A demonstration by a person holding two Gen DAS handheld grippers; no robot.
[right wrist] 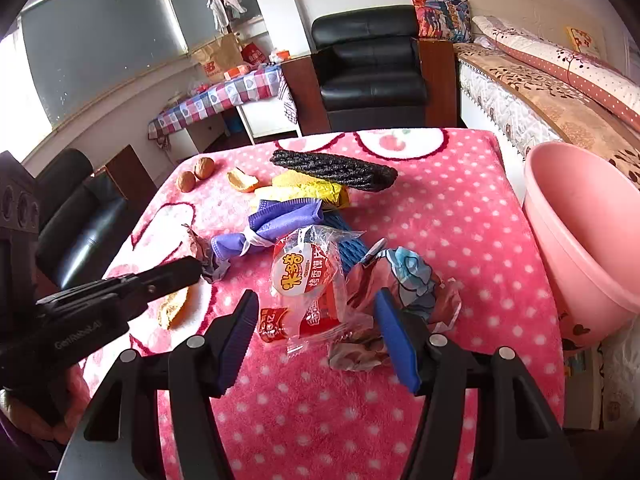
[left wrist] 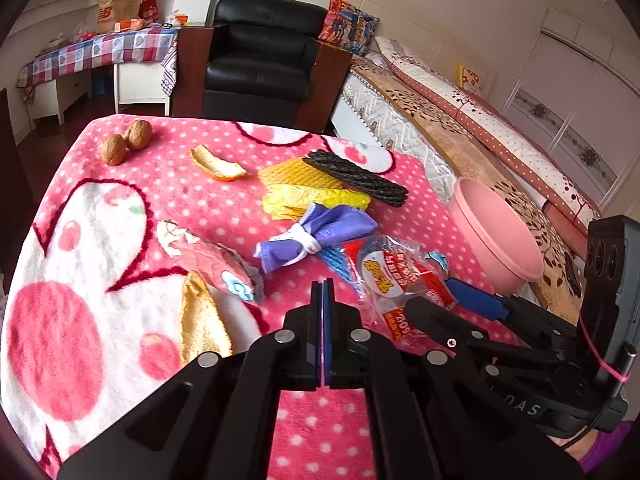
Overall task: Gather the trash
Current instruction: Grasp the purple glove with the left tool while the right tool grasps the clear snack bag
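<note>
Straddling the snack wrapper (right wrist: 304, 292), the right gripper (right wrist: 316, 336) stood open.
Closing could snag the crumpled wrapper (right wrist: 404, 292) beside its right finger; the left gripper (left wrist: 322, 292) sat closed, empty.

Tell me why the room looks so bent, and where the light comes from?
Both views are fisheye: the bed edge bows in the left wrist view, and black corners ring each picture. In the right wrist view the window blows out white at left, lighting the pink blanket softly and evenly; the right gripper looms large up close.
</note>
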